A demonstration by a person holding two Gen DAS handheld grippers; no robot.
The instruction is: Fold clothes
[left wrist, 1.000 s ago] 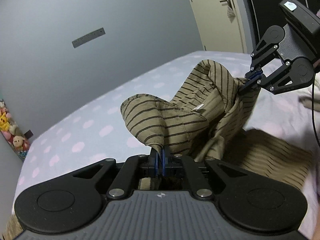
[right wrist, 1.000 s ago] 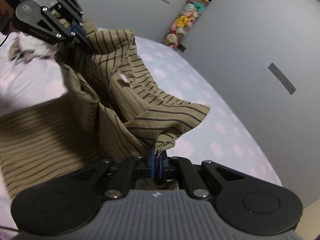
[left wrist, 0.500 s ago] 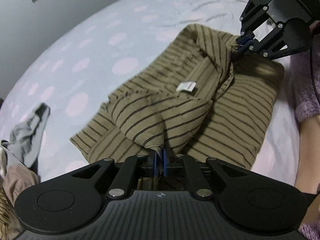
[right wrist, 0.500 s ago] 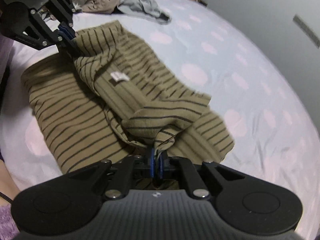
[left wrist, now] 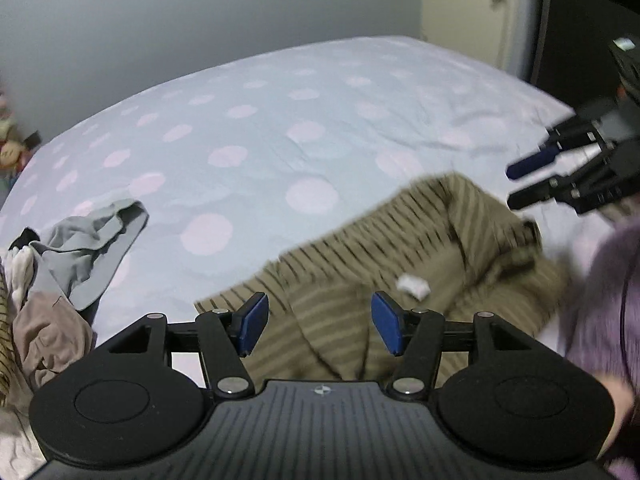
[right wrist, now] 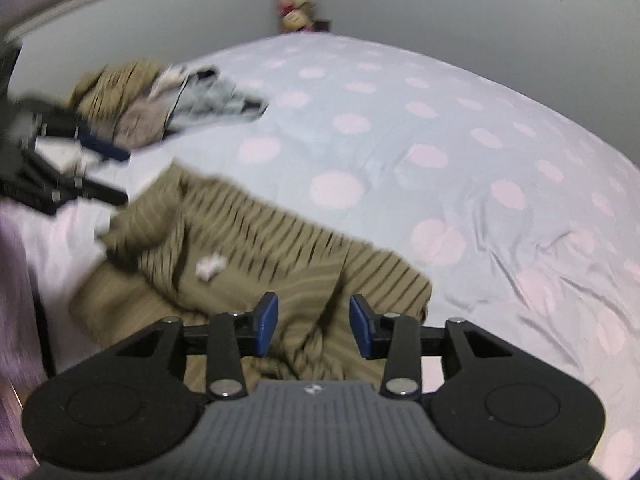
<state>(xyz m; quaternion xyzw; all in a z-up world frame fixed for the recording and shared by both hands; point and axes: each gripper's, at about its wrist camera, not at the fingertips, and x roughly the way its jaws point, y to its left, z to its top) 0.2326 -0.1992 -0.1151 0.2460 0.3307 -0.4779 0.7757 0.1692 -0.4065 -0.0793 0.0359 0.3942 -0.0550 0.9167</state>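
The bed (left wrist: 304, 128) carries the striped garment (right wrist: 256, 248) at its near edge, doubled over and let fall so the fold can settle. Both the left tongs (left wrist: 316, 326) and right tongs (right wrist: 313, 326) have just been opening and stand spread, cloth beneath them but unpinched.

Both jaws just opened: left gripper (left wrist: 318, 330) and right gripper (right wrist: 313, 326) released the tan dark-striped cloth shirt (right wrist: 256, 248), now dropped at six o'clock on the bed.

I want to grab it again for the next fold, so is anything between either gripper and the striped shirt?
Nothing visible. The striped shirt lies directly under the open left gripper and right gripper, whose jaws have just been opening.
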